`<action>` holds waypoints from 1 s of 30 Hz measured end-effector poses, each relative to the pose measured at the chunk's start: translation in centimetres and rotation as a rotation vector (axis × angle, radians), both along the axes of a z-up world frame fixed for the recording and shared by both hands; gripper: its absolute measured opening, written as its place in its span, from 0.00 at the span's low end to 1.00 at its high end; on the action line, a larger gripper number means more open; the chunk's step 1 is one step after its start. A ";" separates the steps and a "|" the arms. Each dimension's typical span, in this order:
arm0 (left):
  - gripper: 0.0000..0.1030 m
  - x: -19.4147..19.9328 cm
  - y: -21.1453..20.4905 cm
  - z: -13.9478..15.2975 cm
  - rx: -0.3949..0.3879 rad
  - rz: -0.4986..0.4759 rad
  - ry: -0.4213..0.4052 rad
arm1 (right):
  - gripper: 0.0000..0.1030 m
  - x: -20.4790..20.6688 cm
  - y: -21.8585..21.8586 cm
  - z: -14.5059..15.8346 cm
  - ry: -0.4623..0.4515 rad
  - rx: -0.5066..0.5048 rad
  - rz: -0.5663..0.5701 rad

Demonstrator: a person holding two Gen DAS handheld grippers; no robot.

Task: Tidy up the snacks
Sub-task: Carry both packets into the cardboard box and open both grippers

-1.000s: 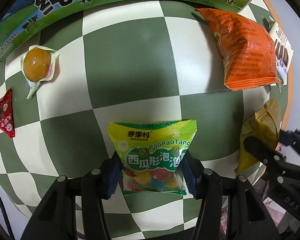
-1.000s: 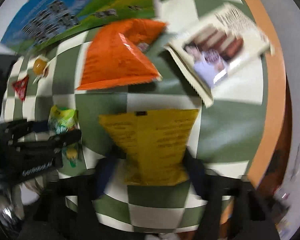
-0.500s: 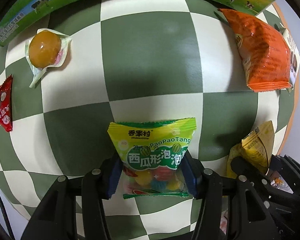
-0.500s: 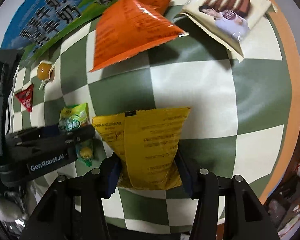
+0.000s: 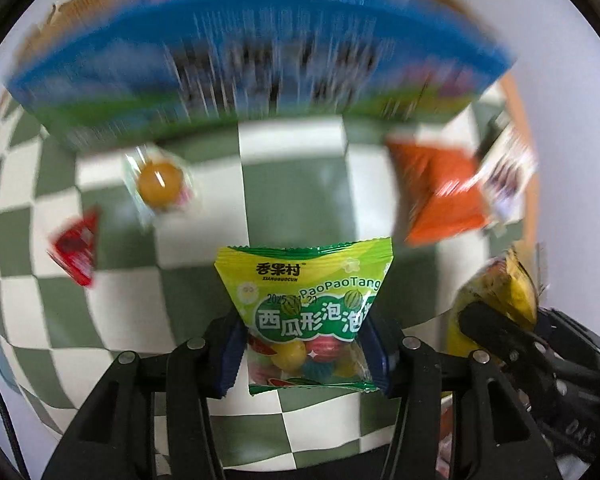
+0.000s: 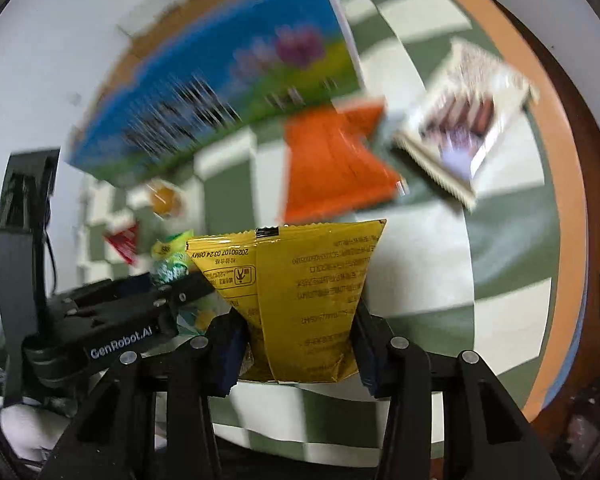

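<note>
Motion blur is smearing the printed carton (image 5: pixel 260 60) beyond the left gripper (image 5: pixel 304 354), leaving its lettering unreadable; the orange packet (image 6: pixel 332 168) and biscuit packet (image 6: pixel 464 120) ahead of the right gripper (image 6: pixel 296 354) are blurring too.

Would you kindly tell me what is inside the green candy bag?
Through the clear lower window of the green candy bag, round sweets in yellow, red and blue show. Its printed upper half hides whatever lies there.

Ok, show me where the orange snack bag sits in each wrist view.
Left wrist view: orange snack bag at right of centre, blurred, on the checkered cloth.
Right wrist view: orange snack bag just above centre.
Shared landmark: the blue-and-green box behind it.
</note>
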State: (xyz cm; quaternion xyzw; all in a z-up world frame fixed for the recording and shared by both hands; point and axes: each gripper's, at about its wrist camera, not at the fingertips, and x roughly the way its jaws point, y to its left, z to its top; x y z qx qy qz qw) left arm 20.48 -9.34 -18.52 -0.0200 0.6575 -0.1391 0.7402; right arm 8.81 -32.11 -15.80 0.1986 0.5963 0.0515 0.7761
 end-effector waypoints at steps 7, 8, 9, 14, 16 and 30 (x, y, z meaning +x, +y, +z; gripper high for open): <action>0.47 4.9 3.3 10.2 -0.044 0.035 -0.147 | 0.47 6.2 3.5 6.5 -0.127 0.097 0.030; 0.47 6.1 4.0 11.4 -0.038 0.044 -0.167 | 0.47 7.3 3.8 7.2 -0.138 0.096 0.040; 0.47 7.6 4.4 12.1 -0.028 0.049 -0.174 | 0.47 8.7 4.3 8.1 -0.156 0.098 0.051; 0.47 14.4 6.7 11.7 0.046 0.095 -0.155 | 0.47 15.7 7.0 8.4 -0.153 0.074 0.103; 0.47 17.2 7.4 10.5 0.073 0.110 -0.113 | 0.47 18.0 7.8 7.8 -0.118 0.082 0.116; 0.47 23.9 9.5 0.1 0.120 0.133 0.163 | 0.47 26.2 12.1 -2.4 0.165 0.040 0.197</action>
